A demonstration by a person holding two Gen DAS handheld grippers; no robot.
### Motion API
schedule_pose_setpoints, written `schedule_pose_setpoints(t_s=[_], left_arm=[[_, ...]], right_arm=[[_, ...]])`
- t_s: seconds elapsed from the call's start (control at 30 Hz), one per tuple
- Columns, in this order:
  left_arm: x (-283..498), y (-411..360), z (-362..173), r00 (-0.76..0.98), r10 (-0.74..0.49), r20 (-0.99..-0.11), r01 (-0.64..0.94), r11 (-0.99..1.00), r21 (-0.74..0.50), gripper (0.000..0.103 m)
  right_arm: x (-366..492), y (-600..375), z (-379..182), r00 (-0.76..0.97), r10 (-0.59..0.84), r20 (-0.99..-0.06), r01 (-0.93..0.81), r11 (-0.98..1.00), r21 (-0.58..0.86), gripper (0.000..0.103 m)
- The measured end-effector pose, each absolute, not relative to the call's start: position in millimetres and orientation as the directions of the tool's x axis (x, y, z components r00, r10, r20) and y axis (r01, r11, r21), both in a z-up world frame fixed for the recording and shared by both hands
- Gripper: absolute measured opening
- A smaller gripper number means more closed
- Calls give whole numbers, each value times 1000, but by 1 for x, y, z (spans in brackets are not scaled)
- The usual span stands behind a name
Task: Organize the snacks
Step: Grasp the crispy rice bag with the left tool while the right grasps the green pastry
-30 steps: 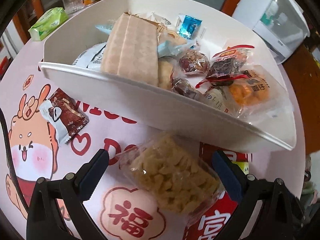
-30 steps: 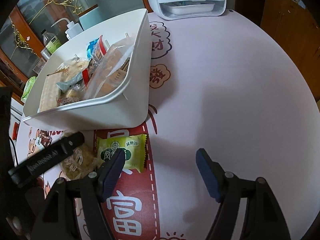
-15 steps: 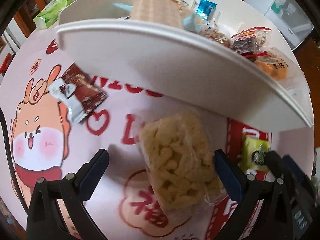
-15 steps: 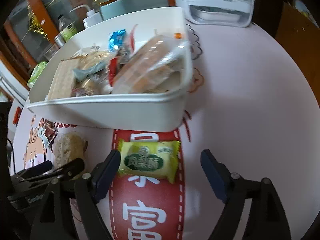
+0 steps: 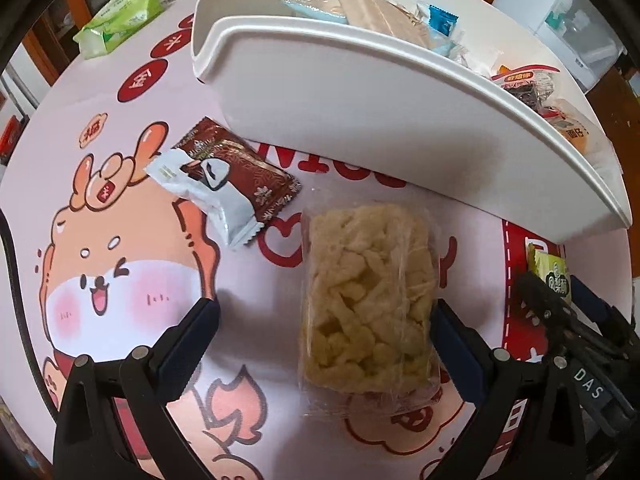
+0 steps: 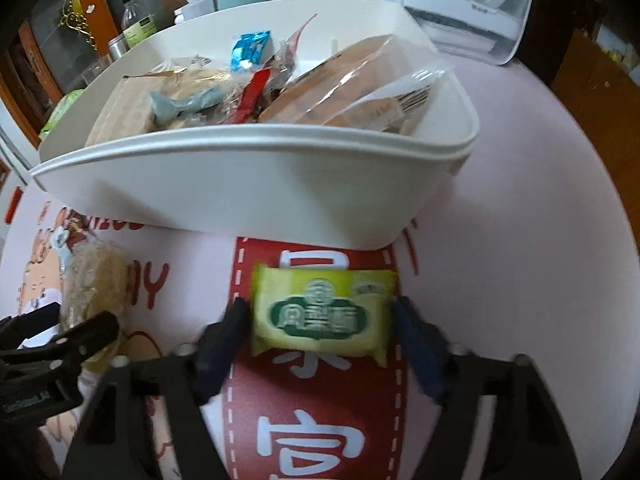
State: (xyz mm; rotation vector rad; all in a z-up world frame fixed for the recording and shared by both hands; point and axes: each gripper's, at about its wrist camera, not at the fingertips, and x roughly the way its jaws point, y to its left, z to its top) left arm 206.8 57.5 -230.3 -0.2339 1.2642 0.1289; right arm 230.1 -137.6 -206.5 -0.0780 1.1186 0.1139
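A white bin (image 5: pixel 360 120) full of wrapped snacks stands on the table; it also shows in the right wrist view (image 6: pixel 248 188). A clear bag of yellow puffed snack (image 5: pixel 368 300) lies between the open fingers of my left gripper (image 5: pixel 326 320), close to the right finger. A brown and white wrapped snack (image 5: pixel 224 184) lies to its left. My right gripper (image 6: pixel 320 320) has closed in on a yellow-green packet (image 6: pixel 322 312); both fingers sit at its ends and seem to touch it.
A patterned pink and red tablecloth (image 5: pixel 120 260) covers the round table. A green tissue pack (image 5: pixel 120 20) and glass jars stand at the back left. A white appliance (image 6: pixel 468 4) stands behind the bin. The right gripper (image 5: pixel 568 320) shows at the left view's right edge.
Both grippers have dropped toward the table. The left now straddles the puffed snack bag. The right has moved forward and narrowed onto the yellow-green packet.
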Motion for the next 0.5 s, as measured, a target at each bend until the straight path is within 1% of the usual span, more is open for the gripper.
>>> schedule_pose_setpoints(t_s=[0.03,0.07,0.1,0.13,0.17,0.2,0.3,0.5], left_arm=[[206,57,-230,304,-32,-952,-213,972,-101,101],[202,60,-229,308,-40,-950,-205,973,-107,96],[201,59,-228,312,-59,-948,-193,973,-125,94],[201,57,-224,321,-64,-945,-182,975,-128,84],[199,54,-219,333,-72,-940,-164,977,-133,68],[197,55,-214,342,-93,-935,-131,981,-146,59],[193,50,-207,341,-70,-937,-102,989,-111,58],[176,50,-193,357,-77,-931,-65,992,-107,57]], right_arm=[[229,-138,-206,430,62,-901,-131,991,5,61],[228,-139,-205,429,65,-901,-130,991,10,55],[227,-140,-205,432,65,-900,-128,992,10,55],[226,-141,-205,422,72,-904,-123,992,22,54],[224,-143,-204,420,79,-904,-116,993,33,54],[221,-144,-204,415,88,-905,-110,993,46,54],[208,-149,-202,408,106,-907,-94,993,73,54],[175,-150,-195,399,132,-907,-88,991,106,54]])
